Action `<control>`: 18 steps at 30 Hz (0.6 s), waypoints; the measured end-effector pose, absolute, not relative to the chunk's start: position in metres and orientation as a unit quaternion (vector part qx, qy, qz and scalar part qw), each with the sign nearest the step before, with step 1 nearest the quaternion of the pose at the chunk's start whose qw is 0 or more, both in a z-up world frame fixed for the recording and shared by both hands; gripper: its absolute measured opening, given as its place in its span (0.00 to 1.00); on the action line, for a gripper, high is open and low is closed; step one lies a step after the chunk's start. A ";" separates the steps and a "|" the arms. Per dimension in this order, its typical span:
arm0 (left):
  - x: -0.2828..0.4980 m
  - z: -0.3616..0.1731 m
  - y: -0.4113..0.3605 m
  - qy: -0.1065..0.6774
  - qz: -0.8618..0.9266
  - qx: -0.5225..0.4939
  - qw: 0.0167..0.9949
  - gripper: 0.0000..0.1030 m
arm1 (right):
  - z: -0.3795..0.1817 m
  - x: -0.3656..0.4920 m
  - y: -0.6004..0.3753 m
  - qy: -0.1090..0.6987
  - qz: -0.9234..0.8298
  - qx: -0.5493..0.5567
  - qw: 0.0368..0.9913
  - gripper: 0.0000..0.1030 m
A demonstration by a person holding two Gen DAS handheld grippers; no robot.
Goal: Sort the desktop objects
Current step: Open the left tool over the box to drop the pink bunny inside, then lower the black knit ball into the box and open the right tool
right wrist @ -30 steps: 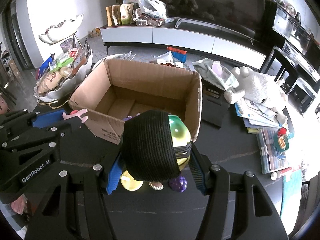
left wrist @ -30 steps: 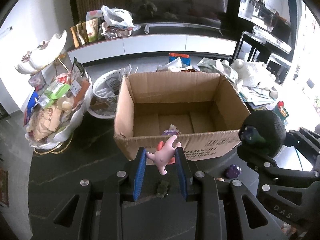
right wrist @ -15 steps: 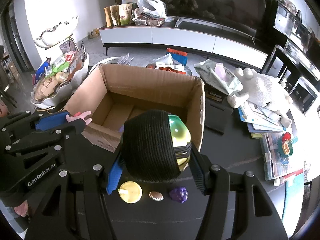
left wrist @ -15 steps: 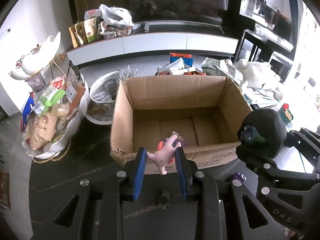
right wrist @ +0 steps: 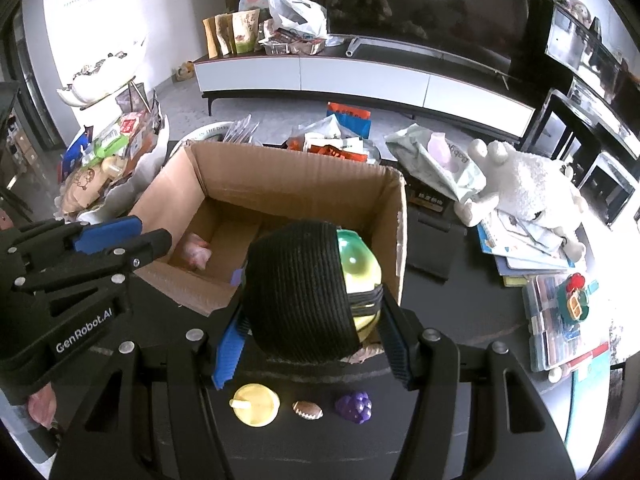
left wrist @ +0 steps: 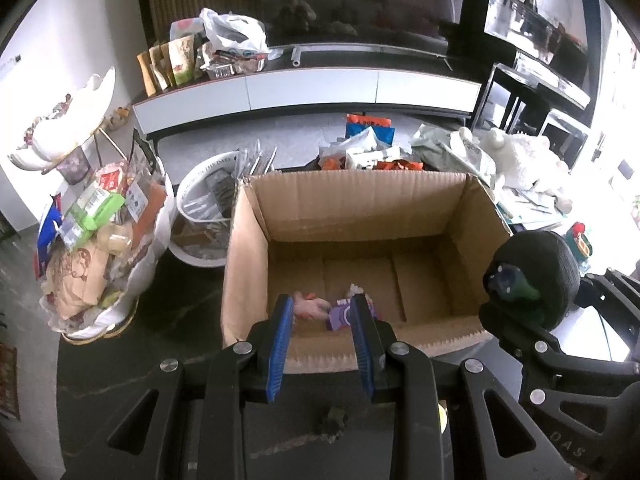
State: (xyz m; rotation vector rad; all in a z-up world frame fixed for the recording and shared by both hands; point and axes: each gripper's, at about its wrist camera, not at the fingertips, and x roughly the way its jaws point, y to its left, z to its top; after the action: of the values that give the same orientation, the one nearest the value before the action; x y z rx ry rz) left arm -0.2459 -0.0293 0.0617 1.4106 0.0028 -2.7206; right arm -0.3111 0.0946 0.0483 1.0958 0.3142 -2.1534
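From my right camera, a white plush animal (right wrist: 528,184) lies at two o'clock on a stack of papers (right wrist: 520,252). A long white media cabinet (right wrist: 360,76) runs across twelve o'clock, with snack pouches (right wrist: 232,34) and a white plastic bag (right wrist: 296,12) on top. At ten o'clock I see a white basket (right wrist: 156,148) heaped with packaged food. A white shell-shaped dish (left wrist: 60,140) stands at nine o'clock in my left view.

A cardboard box (left wrist: 352,216) sits on the worktop (right wrist: 460,300). Inside it, near its front wall, lie a small figure (left wrist: 310,307) and a packet (left wrist: 340,317). Left of the box stands a snack basket (left wrist: 100,248); right of it lies a plush toy (right wrist: 528,184).
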 end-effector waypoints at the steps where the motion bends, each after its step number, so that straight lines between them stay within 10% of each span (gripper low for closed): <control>1: -0.247 0.061 -0.030 0.001 -0.887 0.460 0.038 0.26 | 0.049 -0.312 0.093 0.121 -0.829 0.422 0.346 0.55; 18: -0.250 0.060 -0.036 0.003 -0.886 0.461 0.043 0.26 | 0.037 -0.323 0.077 0.126 -0.823 0.434 0.344 0.55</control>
State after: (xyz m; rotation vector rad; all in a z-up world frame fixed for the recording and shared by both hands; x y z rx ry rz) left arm -0.2505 -0.0355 0.0603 1.4094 0.0101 -2.7102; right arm -0.3228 0.0771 0.0373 1.1269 0.3282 -2.1392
